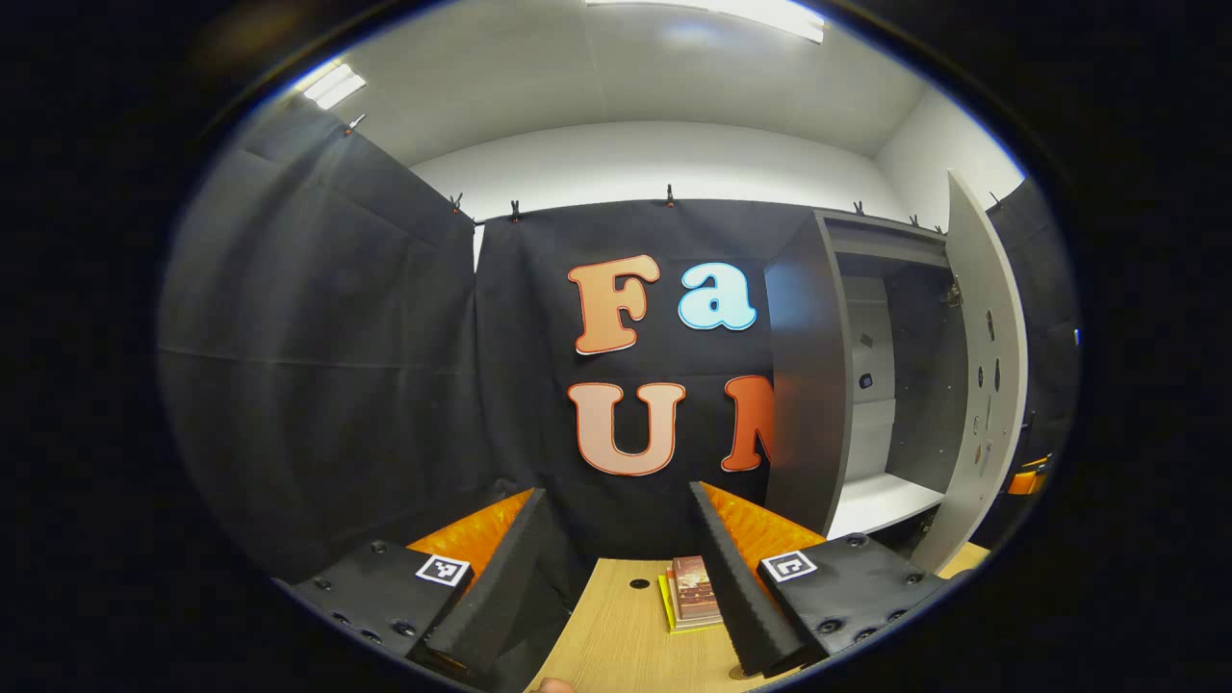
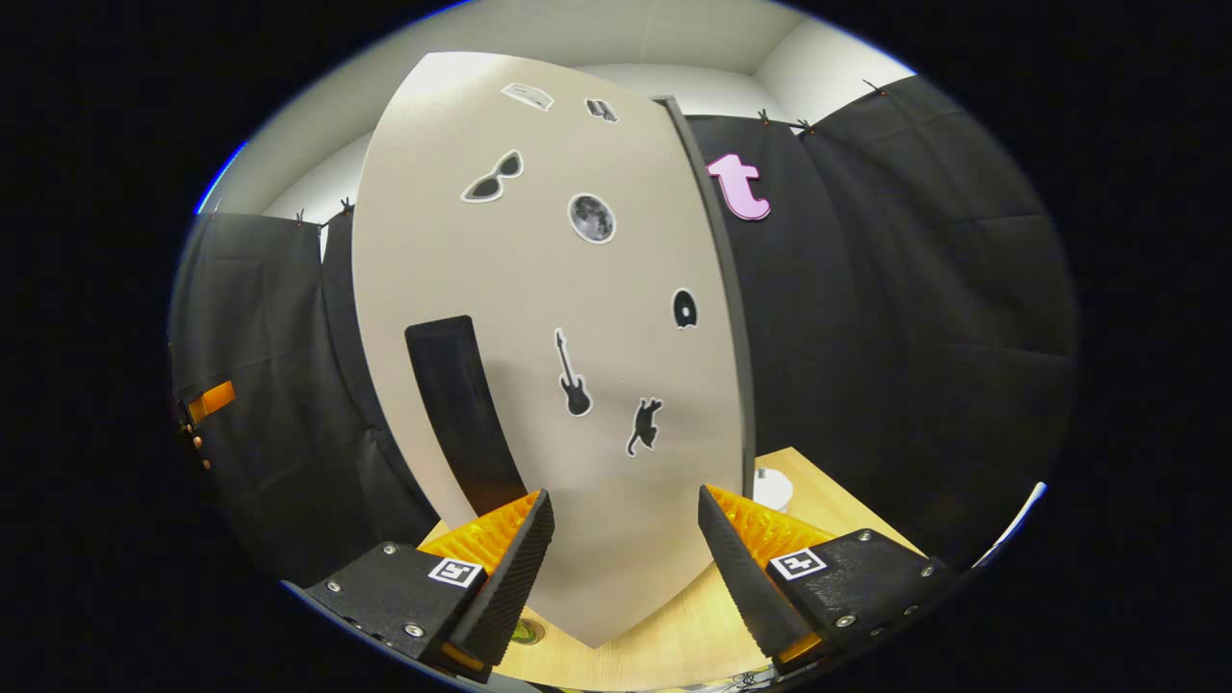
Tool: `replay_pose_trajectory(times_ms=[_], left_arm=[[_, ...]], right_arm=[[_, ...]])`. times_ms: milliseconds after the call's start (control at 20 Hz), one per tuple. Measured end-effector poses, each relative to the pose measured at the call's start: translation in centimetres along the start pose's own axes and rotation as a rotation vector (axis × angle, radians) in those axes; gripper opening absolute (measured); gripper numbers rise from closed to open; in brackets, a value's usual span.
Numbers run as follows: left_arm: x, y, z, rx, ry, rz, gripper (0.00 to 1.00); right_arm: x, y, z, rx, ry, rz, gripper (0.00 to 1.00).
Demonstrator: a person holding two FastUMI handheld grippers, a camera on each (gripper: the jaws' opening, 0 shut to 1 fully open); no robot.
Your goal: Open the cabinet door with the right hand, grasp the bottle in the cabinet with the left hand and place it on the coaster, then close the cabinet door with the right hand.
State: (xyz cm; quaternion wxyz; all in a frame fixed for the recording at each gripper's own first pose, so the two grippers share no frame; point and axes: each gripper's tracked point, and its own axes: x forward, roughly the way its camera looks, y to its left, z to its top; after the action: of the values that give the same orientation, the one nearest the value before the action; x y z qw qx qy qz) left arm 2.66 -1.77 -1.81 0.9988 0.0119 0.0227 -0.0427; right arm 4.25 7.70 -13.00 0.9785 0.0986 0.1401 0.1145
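Observation:
The grey cabinet (image 1: 808, 385) stands at the right in the left gripper view, its door (image 1: 987, 385) swung wide open. I see a pale shelf (image 1: 881, 500) inside and cannot make out a bottle. My left gripper (image 1: 626, 577) is open over the wooden table (image 1: 616, 635), left of and short of the cabinet. In the right gripper view the door's outer face (image 2: 549, 337) stands close ahead, with stickers and a black vertical handle (image 2: 462, 414). My right gripper (image 2: 626, 568) is open before the door's lower part, holding nothing.
A small stack of books (image 1: 693, 592) lies on the table between the left fingers. A white round object (image 2: 773, 486) sits on the table (image 2: 674, 635) behind the door's edge. Black cloth walls close the booth on all sides.

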Motion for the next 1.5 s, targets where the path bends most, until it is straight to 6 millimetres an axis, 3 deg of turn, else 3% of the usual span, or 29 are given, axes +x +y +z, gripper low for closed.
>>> replay_pose_trajectory(times_ms=[100, 150, 450, 750, 1500], left_arm=[[0.2, 0.7, -0.2, 0.003, 0.001, -0.002, 0.95], [0.3, 1.2, -0.4, 0.004, 0.005, 0.000, 0.95], [0.9, 4.2, -1.9, 0.001, 0.030, 0.036, 0.94], [1.9, 6.0, -2.7, -0.001, 0.037, 0.053, 0.94], [3.8, 7.2, -3.3, 0.016, 0.035, 0.051, 0.95]], right_arm=[[0.4, 0.9, -0.4, -0.003, 0.009, 0.017, 1.00], [0.7, 1.6, -0.3, 0.002, 0.011, 0.031, 0.94], [1.8, 5.7, 0.2, -0.020, 0.007, 0.081, 0.94], [3.2, 6.1, 0.4, -0.027, 0.017, 0.081, 0.94], [6.5, 7.6, 0.8, -0.021, 0.014, 0.056, 0.94]])
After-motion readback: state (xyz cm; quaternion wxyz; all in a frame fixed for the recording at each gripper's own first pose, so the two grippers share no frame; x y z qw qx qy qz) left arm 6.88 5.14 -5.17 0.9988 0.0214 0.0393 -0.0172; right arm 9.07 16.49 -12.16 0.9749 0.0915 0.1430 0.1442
